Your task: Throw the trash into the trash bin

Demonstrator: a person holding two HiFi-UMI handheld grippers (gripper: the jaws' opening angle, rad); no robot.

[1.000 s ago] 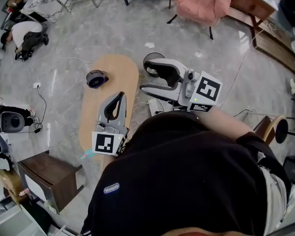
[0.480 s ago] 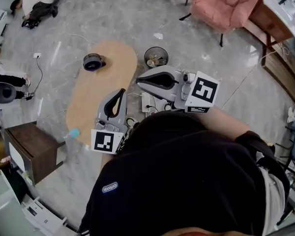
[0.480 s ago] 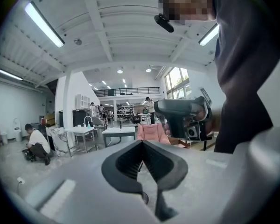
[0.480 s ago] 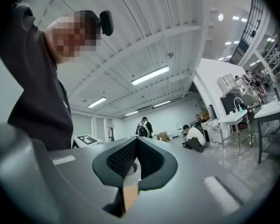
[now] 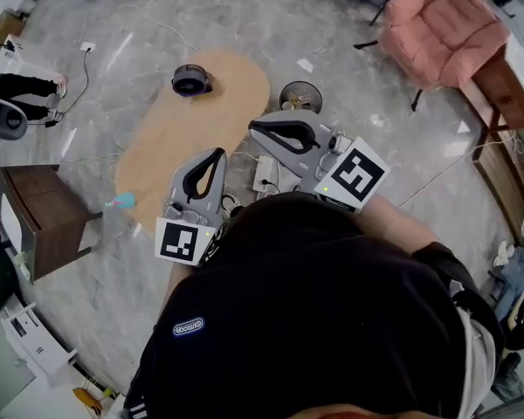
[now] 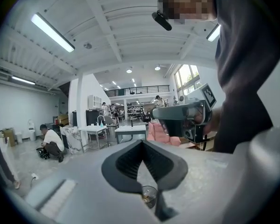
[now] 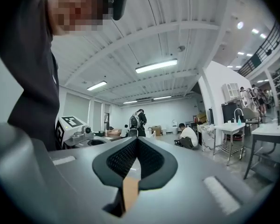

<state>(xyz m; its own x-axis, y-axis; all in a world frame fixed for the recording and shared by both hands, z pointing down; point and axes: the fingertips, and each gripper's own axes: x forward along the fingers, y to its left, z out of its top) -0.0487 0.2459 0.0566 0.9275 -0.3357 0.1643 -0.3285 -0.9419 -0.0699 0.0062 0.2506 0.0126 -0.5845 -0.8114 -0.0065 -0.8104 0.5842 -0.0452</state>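
A: Claws?
B: Left gripper (image 5: 218, 154) and right gripper (image 5: 253, 127) both closed tight, nothing between the jaws. Left points far over the table (image 5: 157, 147); right lies level, pointing left.
A: Trash bin (image 5: 299, 97)?
B: On the floor, just right of the table's far end.

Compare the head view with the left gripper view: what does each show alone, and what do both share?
Only the head view: the oval wooden table and the dark round object on it. Only the left gripper view: the ceiling strip light and the windows. Both: the right gripper, the trash bin and the pink armchair.
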